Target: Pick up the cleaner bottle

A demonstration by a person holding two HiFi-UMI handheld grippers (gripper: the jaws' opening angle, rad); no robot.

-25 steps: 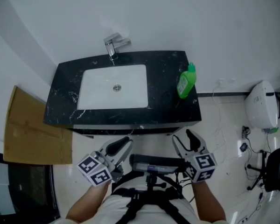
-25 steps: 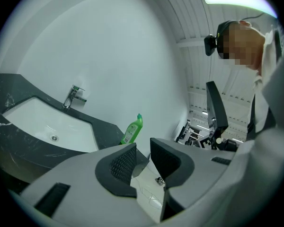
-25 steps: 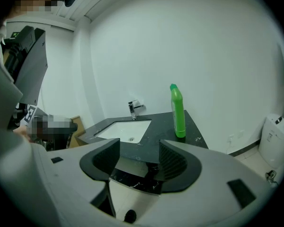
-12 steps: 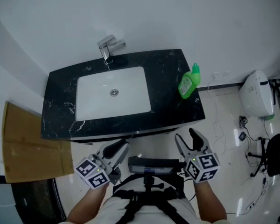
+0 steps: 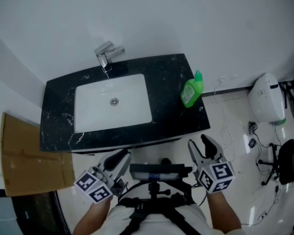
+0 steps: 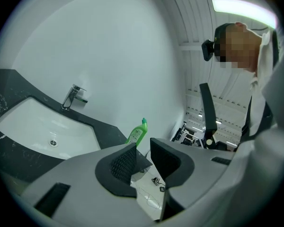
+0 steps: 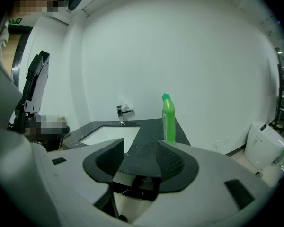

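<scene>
The cleaner bottle (image 5: 191,92) is seen standing upright on the dark surface (image 5: 166,116), to the right of the sink (image 5: 95,106) and a little behind its middle. Nothing is touching it.

Both tongs are held in front of the sink, off the surface and well apart from the bottle. The left tongs (image 5: 118,159) are open, and nothing is held between them. The right tongs (image 5: 202,148) are open too, with only the surface seen through the gap.

The step in hand is judged to be the reach, since the bottle has not been touched yet. The right tongs are on the bottle's side of the sink, so they are likely the better ones to use. They should be kept wide open and brought over the surface to the right of the sink. The bottle should be lined up in the middle of the gap. The fat body should be gripped, not the thin neck. The bottle is tall and thin, so it could be knocked over by a bump. The squeeze should be made gently, and the lift made straight up.
</scene>
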